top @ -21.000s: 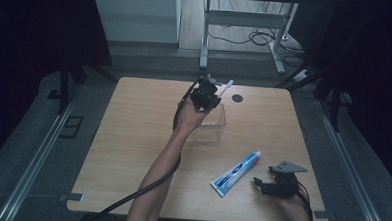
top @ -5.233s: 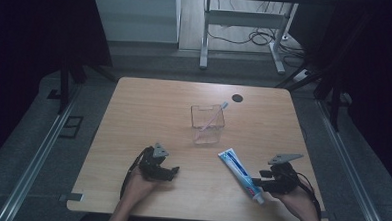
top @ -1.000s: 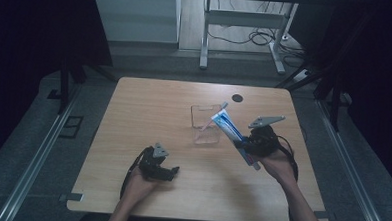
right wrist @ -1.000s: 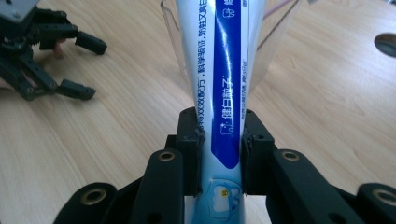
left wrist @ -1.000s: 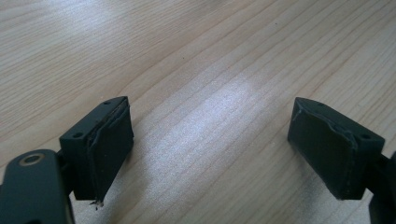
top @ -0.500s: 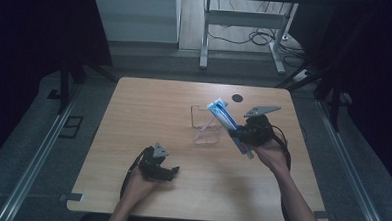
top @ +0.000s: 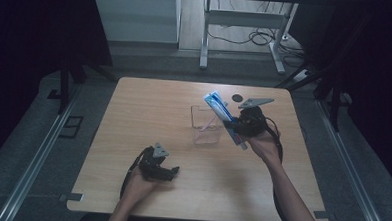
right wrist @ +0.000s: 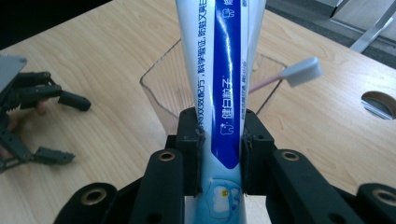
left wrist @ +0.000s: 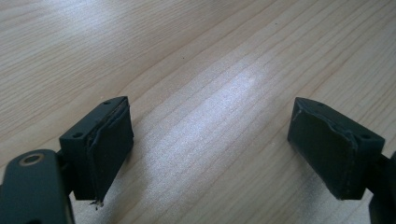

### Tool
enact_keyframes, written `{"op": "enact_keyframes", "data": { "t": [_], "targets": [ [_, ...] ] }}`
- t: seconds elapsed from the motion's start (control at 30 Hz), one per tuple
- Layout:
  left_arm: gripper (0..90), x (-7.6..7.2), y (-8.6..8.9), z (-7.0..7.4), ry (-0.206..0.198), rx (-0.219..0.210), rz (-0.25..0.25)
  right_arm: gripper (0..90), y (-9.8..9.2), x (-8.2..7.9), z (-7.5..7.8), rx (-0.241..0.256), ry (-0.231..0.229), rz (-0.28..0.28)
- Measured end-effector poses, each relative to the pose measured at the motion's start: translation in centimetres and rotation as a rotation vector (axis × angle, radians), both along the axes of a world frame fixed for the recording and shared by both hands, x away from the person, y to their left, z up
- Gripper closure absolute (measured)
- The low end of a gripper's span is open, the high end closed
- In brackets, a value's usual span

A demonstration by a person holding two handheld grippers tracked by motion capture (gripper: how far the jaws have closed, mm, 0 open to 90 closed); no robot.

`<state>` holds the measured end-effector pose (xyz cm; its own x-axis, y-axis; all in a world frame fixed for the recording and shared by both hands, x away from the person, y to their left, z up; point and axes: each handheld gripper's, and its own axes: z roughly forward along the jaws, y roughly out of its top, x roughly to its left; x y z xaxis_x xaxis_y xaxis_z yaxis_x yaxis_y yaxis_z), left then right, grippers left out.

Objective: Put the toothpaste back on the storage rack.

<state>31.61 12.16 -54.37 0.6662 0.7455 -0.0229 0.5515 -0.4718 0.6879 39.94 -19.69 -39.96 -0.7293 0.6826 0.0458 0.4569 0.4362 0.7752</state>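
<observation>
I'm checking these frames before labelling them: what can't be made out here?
- Toothpaste tube: both ends cut off by the right gripper view's edges; its cap sits below the right gripper.
- Toothbrush: handle blurred behind the clear cup wall.
- Left gripper: too small in the high view to judge whether it touches the table.

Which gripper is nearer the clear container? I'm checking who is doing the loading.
Right. The right gripper holds the toothpaste tube right beside the clear container; the left gripper rests open on the table's near side.
</observation>
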Motion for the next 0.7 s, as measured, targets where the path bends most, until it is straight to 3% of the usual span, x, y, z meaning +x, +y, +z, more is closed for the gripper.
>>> {"op": "enact_keyframes", "data": {
  "t": [0.7],
  "targets": [
    [14.2,0.0,0.0,0.0,0.0,0.001,0.0,73.6,2.3,2.7,1.1,0.06,-0.026,0.006]
  ]
}}
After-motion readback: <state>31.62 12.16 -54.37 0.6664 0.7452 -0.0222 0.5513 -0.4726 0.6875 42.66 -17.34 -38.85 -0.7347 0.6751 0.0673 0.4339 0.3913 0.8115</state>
